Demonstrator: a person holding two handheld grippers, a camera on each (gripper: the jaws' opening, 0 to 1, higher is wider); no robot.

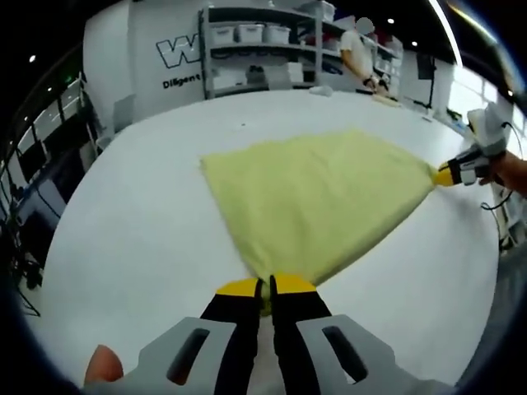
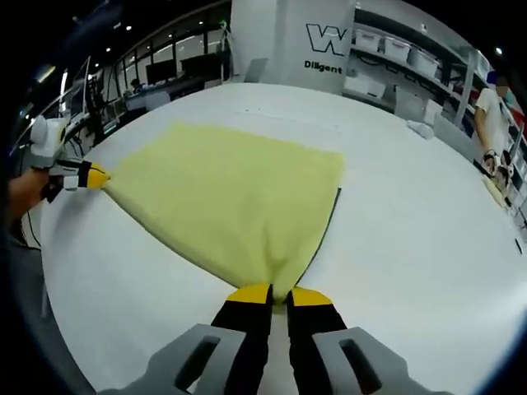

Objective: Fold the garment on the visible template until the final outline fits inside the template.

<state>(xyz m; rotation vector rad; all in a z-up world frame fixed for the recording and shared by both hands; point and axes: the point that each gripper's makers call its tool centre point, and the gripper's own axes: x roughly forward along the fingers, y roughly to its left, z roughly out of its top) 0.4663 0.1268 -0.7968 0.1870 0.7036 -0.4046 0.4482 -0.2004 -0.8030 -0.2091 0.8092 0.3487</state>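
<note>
Stretching between both clamped grippers (image 1: pixel 265 288) (image 2: pixel 280 294), yellow garment (image 1: pixel 321 193), a corner in each.

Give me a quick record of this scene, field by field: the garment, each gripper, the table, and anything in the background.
garment: yellow garment, spread on the table, held at two corners
left gripper: shut on a garment corner
right gripper: shut on another garment corner
table: white table
template: a dark edge shows beside the garment
background: shelves with bins, a person standing
</note>
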